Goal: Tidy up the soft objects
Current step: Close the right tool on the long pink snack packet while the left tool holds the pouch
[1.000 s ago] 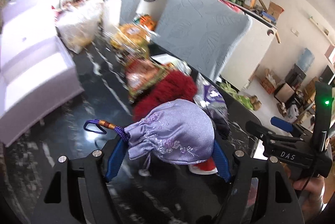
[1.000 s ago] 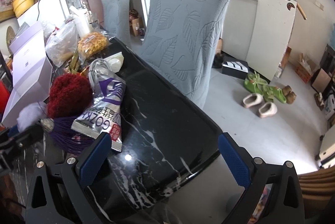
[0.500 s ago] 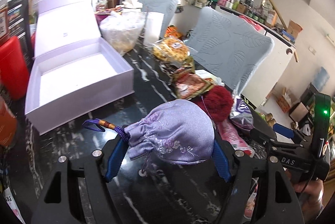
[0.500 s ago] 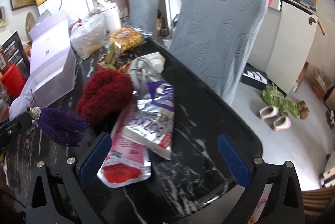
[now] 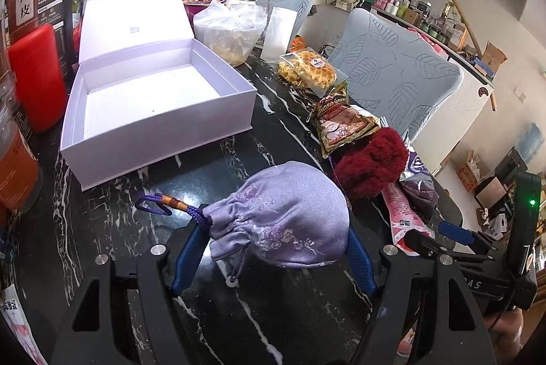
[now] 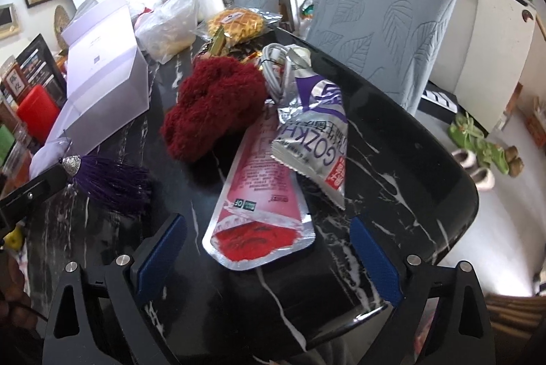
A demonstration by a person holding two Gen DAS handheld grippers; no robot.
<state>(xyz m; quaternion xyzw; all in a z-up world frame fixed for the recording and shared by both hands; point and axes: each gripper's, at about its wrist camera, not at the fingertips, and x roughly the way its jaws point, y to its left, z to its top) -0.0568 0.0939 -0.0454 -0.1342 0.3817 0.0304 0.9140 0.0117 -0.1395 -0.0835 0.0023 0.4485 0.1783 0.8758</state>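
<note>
My left gripper (image 5: 273, 252) is shut on a lilac embroidered drawstring pouch (image 5: 283, 221) and holds it above the black marble table (image 5: 119, 228). Its purple tassel (image 6: 109, 184) shows in the right wrist view. An open lilac gift box (image 5: 150, 99) lies ahead to the left, its lid upright. A dark red fluffy item (image 5: 372, 160) lies to the right of the pouch; it also shows in the right wrist view (image 6: 215, 105). My right gripper (image 6: 269, 259) is open and empty, low over a pink and red sachet (image 6: 262, 201).
Snack packets lie on the table: a silver and purple one (image 6: 314, 133), waffles (image 5: 307, 71), a brown packet (image 5: 341, 122). A plastic bag (image 5: 232, 30) and a red container (image 5: 34, 78) stand near the box. Grey chairs (image 6: 382, 13) line the far edge.
My left gripper has swung left with the pouch, so the open box has come into full view. My right gripper has moved left over the sachets and the red fluffy item.
</note>
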